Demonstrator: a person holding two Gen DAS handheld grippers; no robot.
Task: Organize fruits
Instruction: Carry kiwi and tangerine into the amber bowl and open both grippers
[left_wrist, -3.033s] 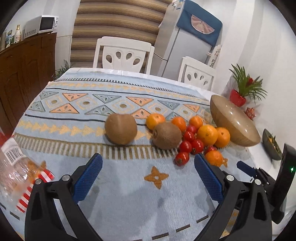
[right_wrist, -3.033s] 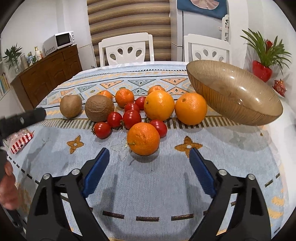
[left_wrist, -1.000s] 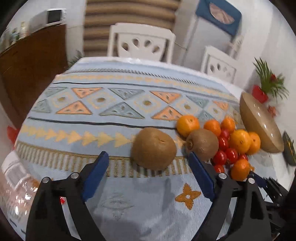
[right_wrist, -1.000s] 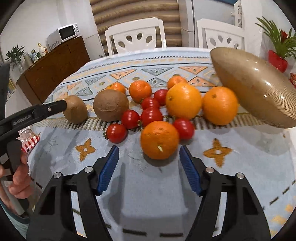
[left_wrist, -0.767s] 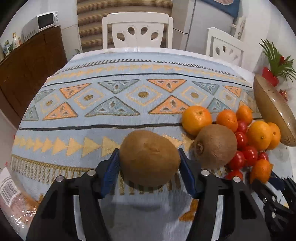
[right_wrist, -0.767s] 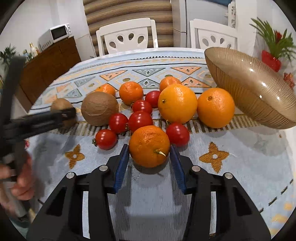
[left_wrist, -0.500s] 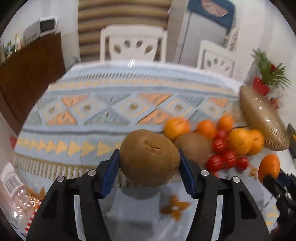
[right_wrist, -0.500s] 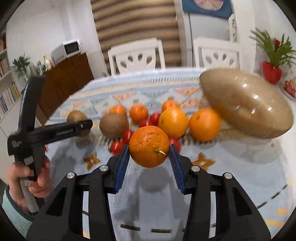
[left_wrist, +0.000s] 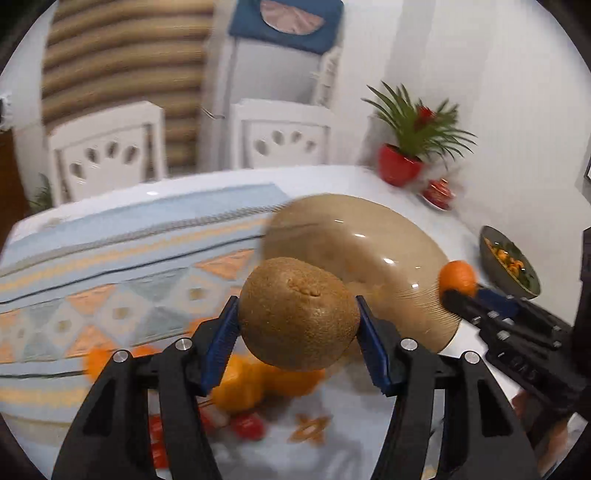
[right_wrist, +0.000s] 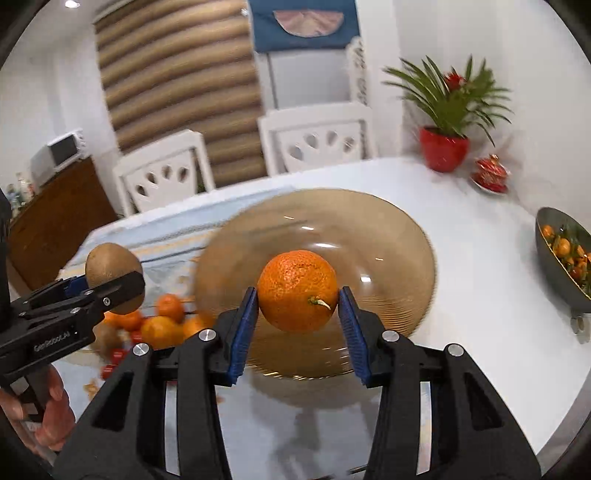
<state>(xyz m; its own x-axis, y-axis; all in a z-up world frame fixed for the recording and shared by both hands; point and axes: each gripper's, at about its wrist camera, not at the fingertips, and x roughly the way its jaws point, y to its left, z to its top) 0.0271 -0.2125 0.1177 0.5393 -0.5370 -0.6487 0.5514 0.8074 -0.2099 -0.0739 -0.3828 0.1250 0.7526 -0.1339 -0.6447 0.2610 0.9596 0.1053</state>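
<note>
We take the wide amber bowl (right_wrist: 369, 236) as our landmark. Our left gripper (left_wrist: 297, 338) pinches a brown kiwi (left_wrist: 298, 314) between its blue pads, held in the air at the bowl's near-left side, and our right gripper (right_wrist: 297, 317) pinches an orange (right_wrist: 297, 290) above the bowl's near half. We judge both fruits are clamped across their widest part so they will not roll out on the way to the bowl. The other oranges (right_wrist: 162, 325) and small tomatoes (left_wrist: 247, 424) lie on the patterned cloth (left_wrist: 110, 258) left of the bowl. Right of the bowl the white table (right_wrist: 480, 295) is bare up to a dark dish (right_wrist: 557, 273), so there is room there; the two grippers themselves are close together over the near rim.
</note>
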